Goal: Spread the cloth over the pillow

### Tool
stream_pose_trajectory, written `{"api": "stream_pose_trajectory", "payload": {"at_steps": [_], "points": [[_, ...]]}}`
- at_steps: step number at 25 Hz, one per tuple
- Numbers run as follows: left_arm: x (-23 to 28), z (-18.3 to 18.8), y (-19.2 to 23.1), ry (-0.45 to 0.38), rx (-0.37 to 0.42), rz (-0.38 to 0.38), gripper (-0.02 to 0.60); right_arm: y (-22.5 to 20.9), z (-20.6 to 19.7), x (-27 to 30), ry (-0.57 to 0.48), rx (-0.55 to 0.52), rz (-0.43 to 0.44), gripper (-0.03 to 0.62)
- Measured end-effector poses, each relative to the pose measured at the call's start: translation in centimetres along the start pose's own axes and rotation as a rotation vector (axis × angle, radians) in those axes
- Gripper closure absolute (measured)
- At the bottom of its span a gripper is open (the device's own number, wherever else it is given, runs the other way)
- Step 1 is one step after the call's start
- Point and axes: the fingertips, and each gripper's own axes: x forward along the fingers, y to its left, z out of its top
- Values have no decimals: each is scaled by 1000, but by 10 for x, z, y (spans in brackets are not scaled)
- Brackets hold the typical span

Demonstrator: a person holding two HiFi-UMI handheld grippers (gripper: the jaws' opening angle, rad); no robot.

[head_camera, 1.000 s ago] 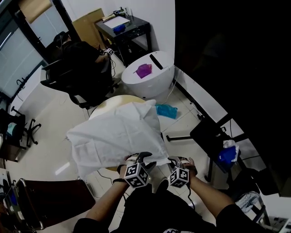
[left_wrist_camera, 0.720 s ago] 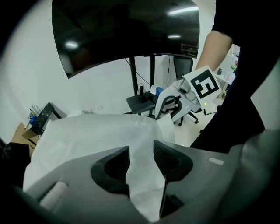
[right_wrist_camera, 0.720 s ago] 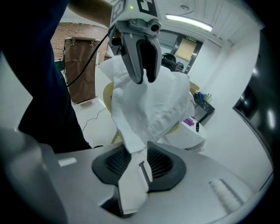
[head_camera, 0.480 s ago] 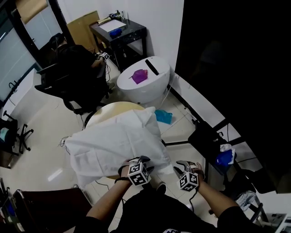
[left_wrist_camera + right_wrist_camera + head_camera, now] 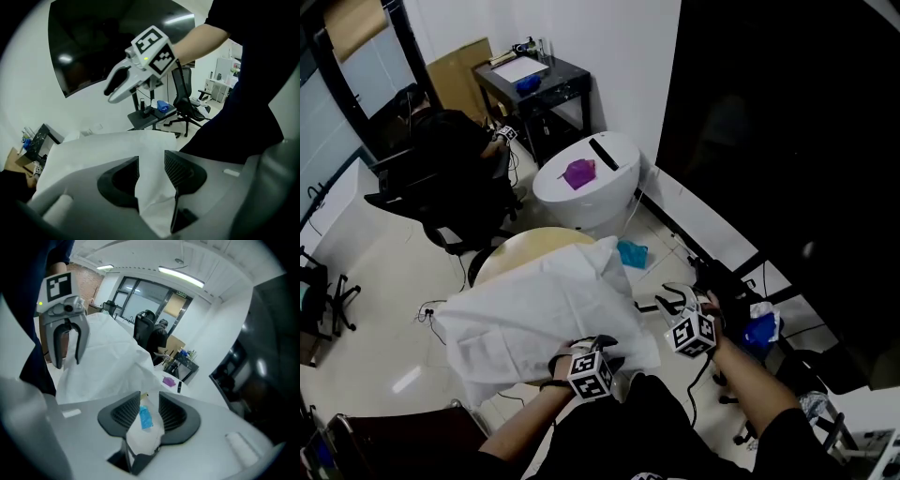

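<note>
Cloth edge pinched in left gripper; right gripper, jaws just opened, empty, at cloth's 3 o'clock.

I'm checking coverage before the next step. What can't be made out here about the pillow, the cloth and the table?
Pillow: head view, the white cloth lies over it; white on white, its outline cannot be told.
Cloth's near edge: head view, partly behind the left tongs and the forearm.
Round table: head view, only a far strip of its top shows; the cloth hides the rest.
</note>
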Motion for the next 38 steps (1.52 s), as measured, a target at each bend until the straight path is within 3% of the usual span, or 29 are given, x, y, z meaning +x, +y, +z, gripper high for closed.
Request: {"api": "stream_pose_trajectory", "payload": {"at_steps": [7,19,24,28,33,38], "points": [[6,-5,6,19,-56,14,422,-11,21,79,-13,-132,123,457],[14,0,32,21,-212,73,422,13,44,177,-97,-401,309,457],[12,-6,37,20,-253,96,422,22,52,191,-121,-394,326,470],[9,-8,43,16,-270,112,422,21,59,191,-143,-355,319,583],[9,-12,47,12,-297,117,422,6,64,190,-136,-305,294,585],[10,-9,46,11,-300,98,422,-43,69,198,-112,-263,205,585]]}}
